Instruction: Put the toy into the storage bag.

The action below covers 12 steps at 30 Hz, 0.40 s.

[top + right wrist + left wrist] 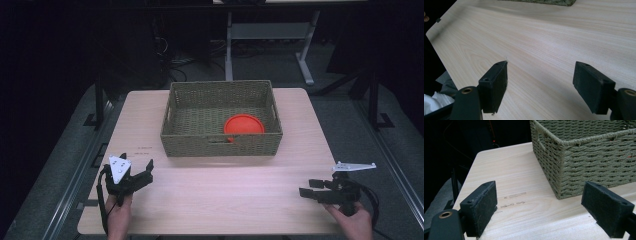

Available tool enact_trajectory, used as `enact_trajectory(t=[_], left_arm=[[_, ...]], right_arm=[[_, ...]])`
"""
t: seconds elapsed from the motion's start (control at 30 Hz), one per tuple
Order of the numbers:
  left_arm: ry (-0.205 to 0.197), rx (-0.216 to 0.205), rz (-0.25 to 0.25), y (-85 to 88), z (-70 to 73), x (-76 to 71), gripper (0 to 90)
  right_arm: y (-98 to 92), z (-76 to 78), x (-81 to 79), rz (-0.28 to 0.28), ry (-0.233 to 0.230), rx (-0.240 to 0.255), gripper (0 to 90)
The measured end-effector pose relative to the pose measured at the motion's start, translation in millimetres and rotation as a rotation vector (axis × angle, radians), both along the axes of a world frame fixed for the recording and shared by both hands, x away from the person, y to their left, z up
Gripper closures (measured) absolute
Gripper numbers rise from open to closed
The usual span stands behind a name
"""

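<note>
While both grippers, left (142, 169) and right (311, 188), rest with fingers open and empty low in frame, the olive woven rectangular basket (220, 145) sits at centre. It looks light and fairly stiff, so its handle slots seem the best hold; the round orange plastic lid (243, 124) inside may slide.

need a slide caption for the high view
Two open grippers, left and right, rest near the table's front edge; behind them a woven basket holds an orange disc.
</note>
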<state>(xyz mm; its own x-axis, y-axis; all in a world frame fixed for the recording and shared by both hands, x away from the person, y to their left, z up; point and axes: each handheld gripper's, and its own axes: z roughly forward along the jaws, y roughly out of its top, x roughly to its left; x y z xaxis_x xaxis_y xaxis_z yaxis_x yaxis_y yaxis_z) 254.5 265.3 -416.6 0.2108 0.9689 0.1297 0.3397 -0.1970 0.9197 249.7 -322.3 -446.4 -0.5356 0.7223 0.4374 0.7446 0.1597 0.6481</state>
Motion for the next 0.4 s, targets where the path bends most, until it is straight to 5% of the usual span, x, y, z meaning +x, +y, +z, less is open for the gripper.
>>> enact_trajectory(t=[0.4], left_arm=[[0.003,0.003,-0.009,-1.4,-1.3,3.0,12.7]], right_arm=[[1.1,-4.4,-18.6,-0.045,-0.058,-0.002,25.4]])
